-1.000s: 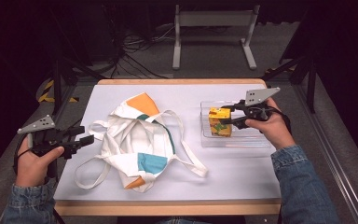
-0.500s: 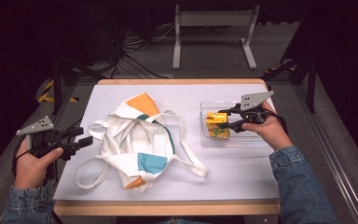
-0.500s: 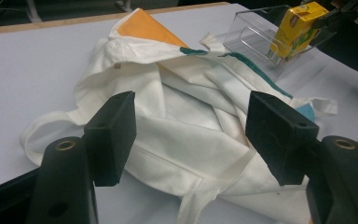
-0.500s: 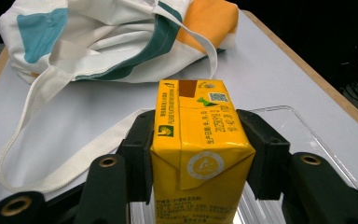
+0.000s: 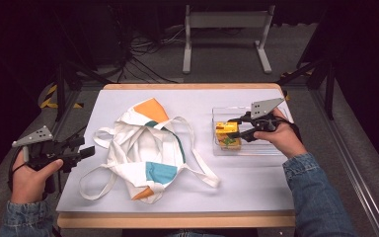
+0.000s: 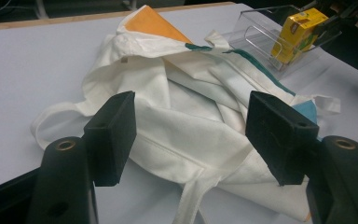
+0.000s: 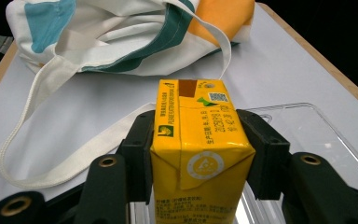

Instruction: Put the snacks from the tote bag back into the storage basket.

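A yellow drink carton (image 5: 226, 134) stands in a clear plastic tray (image 5: 256, 149) at the table's right. My right gripper (image 5: 236, 129) is shut on the carton (image 7: 196, 149), one jaw pressed on each side of it. A white tote bag (image 5: 145, 148) with orange, teal and blue patches lies crumpled in the middle of the table. My left gripper (image 5: 85, 148) hovers at the table's left edge, open, pointing toward the bag (image 6: 177, 116) with nothing between its jaws. The carton (image 6: 298, 35) and tray (image 6: 261, 39) appear far off in the left gripper view.
The bag's long handles (image 5: 96, 180) trail toward the front left, and another strap (image 5: 202, 165) runs toward the tray. Bare white table (image 5: 256, 187) lies in front of the tray. A metal stand (image 5: 227, 29) and cables sit on the floor beyond the table.
The right gripper has lowered the carton a little into the tray. The left gripper has drifted slightly back toward the left edge.
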`<control>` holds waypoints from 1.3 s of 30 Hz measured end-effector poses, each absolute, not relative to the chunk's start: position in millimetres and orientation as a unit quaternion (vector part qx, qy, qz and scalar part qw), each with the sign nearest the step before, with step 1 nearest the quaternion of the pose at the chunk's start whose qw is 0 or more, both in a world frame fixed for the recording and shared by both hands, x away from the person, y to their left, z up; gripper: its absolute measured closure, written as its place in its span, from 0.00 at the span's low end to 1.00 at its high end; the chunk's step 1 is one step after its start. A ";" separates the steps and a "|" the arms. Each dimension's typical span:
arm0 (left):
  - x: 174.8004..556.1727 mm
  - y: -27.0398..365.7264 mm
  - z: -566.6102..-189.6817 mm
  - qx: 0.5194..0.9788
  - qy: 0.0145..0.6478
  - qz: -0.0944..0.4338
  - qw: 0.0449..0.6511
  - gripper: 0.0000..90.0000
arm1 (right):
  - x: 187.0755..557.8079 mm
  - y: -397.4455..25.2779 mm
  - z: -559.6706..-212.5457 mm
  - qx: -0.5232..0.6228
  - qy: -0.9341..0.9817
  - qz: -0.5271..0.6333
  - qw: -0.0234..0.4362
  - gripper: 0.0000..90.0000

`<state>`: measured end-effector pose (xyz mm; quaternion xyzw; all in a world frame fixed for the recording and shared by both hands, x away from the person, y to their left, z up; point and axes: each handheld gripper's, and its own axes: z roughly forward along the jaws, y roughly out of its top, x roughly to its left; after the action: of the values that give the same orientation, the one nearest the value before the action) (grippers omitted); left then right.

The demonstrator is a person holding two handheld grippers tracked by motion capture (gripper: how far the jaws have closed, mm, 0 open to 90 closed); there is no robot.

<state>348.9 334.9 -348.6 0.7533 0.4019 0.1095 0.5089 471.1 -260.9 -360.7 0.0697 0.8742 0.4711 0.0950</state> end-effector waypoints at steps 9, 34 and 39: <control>351.6 333.4 -348.7 0.756 0.398 0.108 0.508 0.38 | 471.5 -260.6 -364.5 0.069 0.877 0.467 0.087 0.56; 358.3 326.5 -348.8 0.758 0.392 0.101 0.511 0.38 | 469.0 -276.9 -363.5 0.081 0.893 0.438 0.068 0.55; 360.4 325.1 -348.9 0.760 0.390 0.099 0.510 0.38 | 464.8 -281.5 -364.0 0.087 0.899 0.423 0.076 0.53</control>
<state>360.4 325.1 -348.9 0.7602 0.3900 0.0988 0.5101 464.8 -281.5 -364.0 0.0867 0.8989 0.4228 0.0755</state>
